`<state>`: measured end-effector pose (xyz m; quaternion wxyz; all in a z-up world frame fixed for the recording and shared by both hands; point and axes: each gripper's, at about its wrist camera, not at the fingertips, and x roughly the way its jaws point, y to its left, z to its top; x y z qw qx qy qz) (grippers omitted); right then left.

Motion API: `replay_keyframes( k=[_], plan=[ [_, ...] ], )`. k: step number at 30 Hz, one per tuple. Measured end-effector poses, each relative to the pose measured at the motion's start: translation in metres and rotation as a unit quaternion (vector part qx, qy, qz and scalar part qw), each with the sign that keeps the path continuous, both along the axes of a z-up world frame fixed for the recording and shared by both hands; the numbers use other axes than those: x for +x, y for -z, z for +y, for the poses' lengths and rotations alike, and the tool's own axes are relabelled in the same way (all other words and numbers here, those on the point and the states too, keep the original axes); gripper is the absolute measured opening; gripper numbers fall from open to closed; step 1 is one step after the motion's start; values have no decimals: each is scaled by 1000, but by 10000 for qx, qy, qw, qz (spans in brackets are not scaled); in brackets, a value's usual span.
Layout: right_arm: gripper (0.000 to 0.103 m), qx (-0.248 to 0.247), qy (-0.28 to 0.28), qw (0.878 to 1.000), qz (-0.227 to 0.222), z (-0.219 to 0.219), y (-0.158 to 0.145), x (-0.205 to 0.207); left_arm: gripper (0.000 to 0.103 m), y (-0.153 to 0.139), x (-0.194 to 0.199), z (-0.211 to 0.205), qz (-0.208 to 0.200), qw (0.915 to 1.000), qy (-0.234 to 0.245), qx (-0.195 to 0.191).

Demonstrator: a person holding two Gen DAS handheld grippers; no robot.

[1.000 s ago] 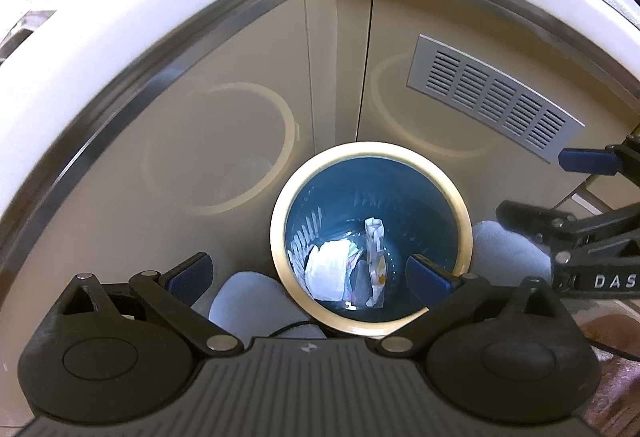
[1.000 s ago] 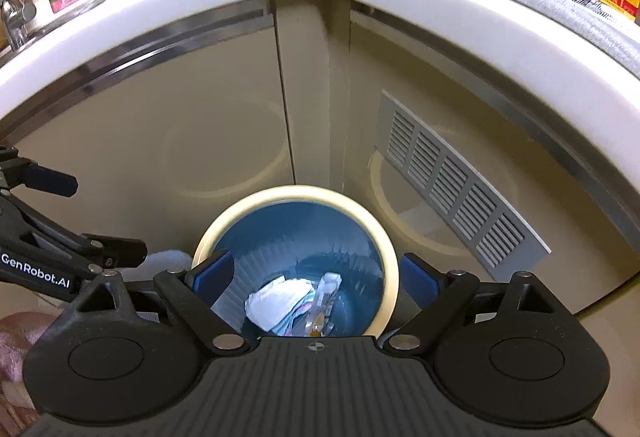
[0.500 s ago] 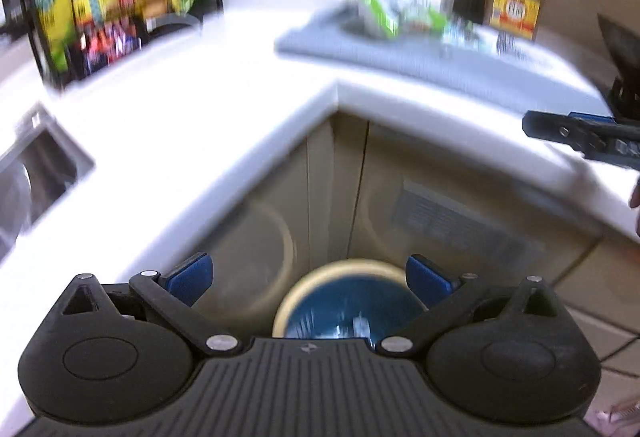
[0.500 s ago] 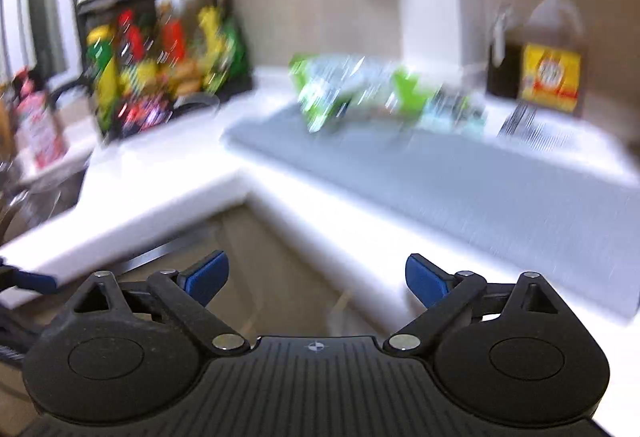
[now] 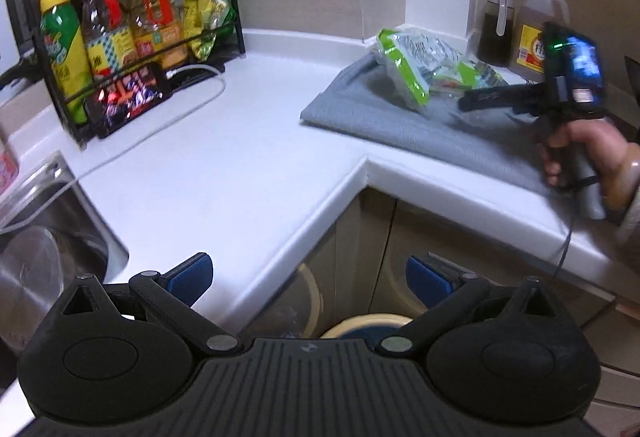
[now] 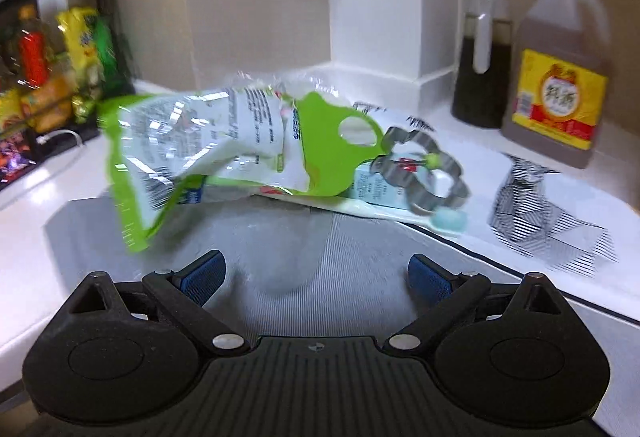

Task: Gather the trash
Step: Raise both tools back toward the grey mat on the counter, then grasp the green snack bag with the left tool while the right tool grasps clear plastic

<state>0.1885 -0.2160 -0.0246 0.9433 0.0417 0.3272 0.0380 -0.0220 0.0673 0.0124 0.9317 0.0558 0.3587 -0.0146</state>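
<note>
The green-and-white plastic bag (image 6: 224, 153) is lying on the grey mat (image 6: 280, 269) on the bench, long axis left to right, directly ahead of the right tongs (image 6: 316, 277), which are standing apart and empty. The left tongs (image 5: 308, 277), also apart, are hovering farther off over the bench corner.

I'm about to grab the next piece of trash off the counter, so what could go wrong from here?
The open right gripper faces the green and white bag, which overlaps a metal clip and a small carton; a grab may drag those along. The dark bottle and vinegar jug stand close behind, so overreaching might knock them. The picture is blurred, so aim may suffer.
</note>
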Motion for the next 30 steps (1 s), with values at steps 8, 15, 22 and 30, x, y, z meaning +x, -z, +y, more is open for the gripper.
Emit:
replay_keyframes(
  k=[8, 15, 22, 30],
  plan=[
    [0, -213, -245, 9993, -200, 1, 5, 4, 103, -44, 76, -52, -592, 9968, 387, 380],
    [0, 75, -208, 9988, -430, -69, 3, -59, 103, -60, 168, -136, -271, 9906, 1315, -253],
    [0, 724, 203, 9970, -182, -104, 13, -56, 103, -19, 228, -210, 691, 9799, 1824, -426],
    [0, 822, 212, 9963, -154, -103, 15, -57, 28, -3, 231, -227, 802, 9815, 1724, -208]
  ],
)
